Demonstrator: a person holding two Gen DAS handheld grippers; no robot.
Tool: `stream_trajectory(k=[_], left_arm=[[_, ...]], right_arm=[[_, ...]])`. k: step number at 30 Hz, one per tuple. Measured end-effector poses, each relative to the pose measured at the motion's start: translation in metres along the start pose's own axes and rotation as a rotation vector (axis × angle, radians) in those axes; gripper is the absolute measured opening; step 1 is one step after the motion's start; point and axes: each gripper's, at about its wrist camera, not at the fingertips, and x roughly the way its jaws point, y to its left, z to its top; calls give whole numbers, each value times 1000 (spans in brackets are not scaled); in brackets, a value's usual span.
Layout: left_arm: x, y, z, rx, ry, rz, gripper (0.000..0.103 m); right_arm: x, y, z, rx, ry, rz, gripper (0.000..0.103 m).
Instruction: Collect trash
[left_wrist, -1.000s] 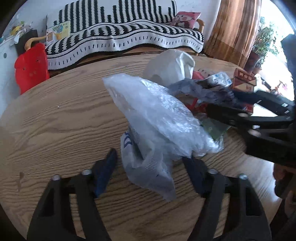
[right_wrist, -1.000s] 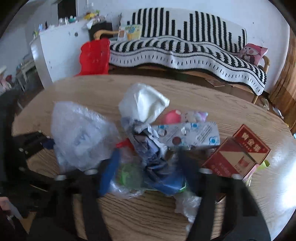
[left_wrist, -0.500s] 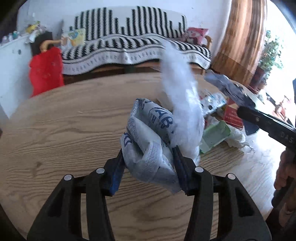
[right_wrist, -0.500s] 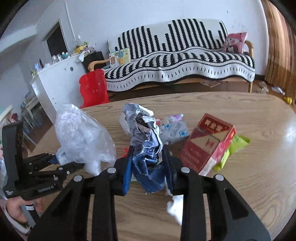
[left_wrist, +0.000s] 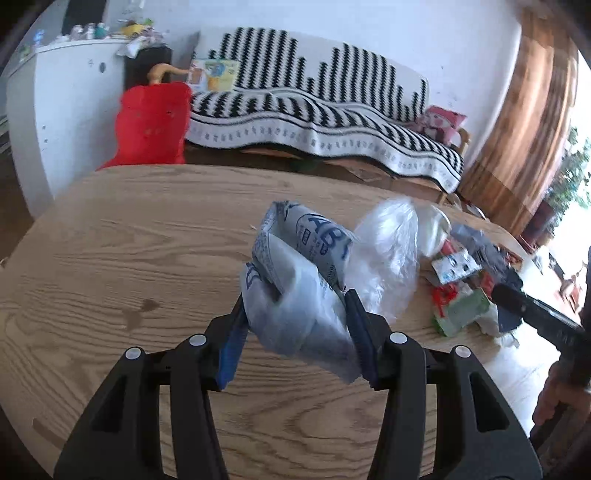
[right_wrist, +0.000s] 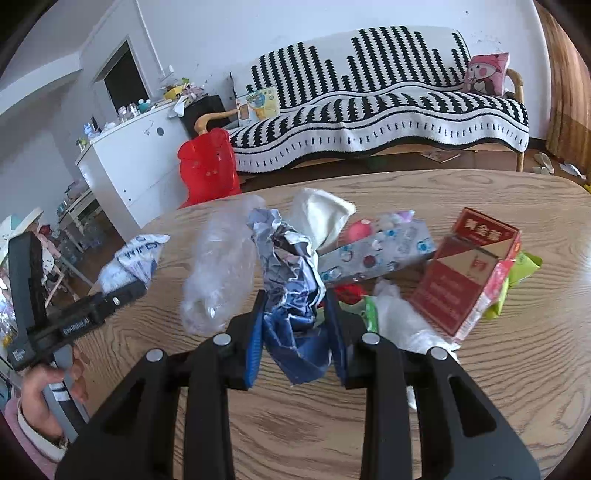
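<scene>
Leftmost, the left gripper (left_wrist: 295, 325) pinches a white bag with blue print (left_wrist: 295, 291) between its blue fingers (left_wrist: 231, 347), held above the wooden counter (left_wrist: 129, 258), with a clear plastic bag (left_wrist: 388, 251) trailing beside it. Further right, the right gripper (right_wrist: 295, 332) clamps a crumpled blue-and-silver wrapper (right_wrist: 291, 288) over the counter. Beyond lie a patterned carton (right_wrist: 376, 254), a red box (right_wrist: 469, 273) and a green packet (right_wrist: 524, 273).
</scene>
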Motion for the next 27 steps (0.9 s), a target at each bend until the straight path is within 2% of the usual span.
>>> stream_trajectory(k=[3,7,10,12,15,16,18,19,20,21,24,27], left_arm=[[-5,11,2,-27,-12,28,50],[-4,19,3,-70,10,12,48],[-3,15,2,-58,13,23,21],[0,13,0,-51,32,16,16],[5,11,-2,-38,53,26,16],[3,11,-1,-38,36,45,18],[-3,13,1,-38,4,99,54],[-5,15,1,-39,-12,138,96],[-10,15,1,-37,-34,185,97],[-13,14,-1,-24,-48,197,97],[-5,14,-5,43,-3,194,97],[11,19,-6,45,43,135,96]], right_arm=[[4,5,-1,-10,5,-9,31],[4,9,-1,-25,-7,-37,31],[6,9,-2,-30,-2,-45,31],[6,7,-2,-27,0,-43,31],[5,6,-3,-22,0,-39,31],[5,6,-3,-20,2,-37,31],[6,4,-3,-19,8,-32,31],[6,3,-3,-20,12,-32,31],[7,2,-4,-19,13,-32,31],[7,1,-4,-18,18,-31,31],[9,-5,-4,-3,24,-26,31],[10,-11,-2,36,27,-8,31]])
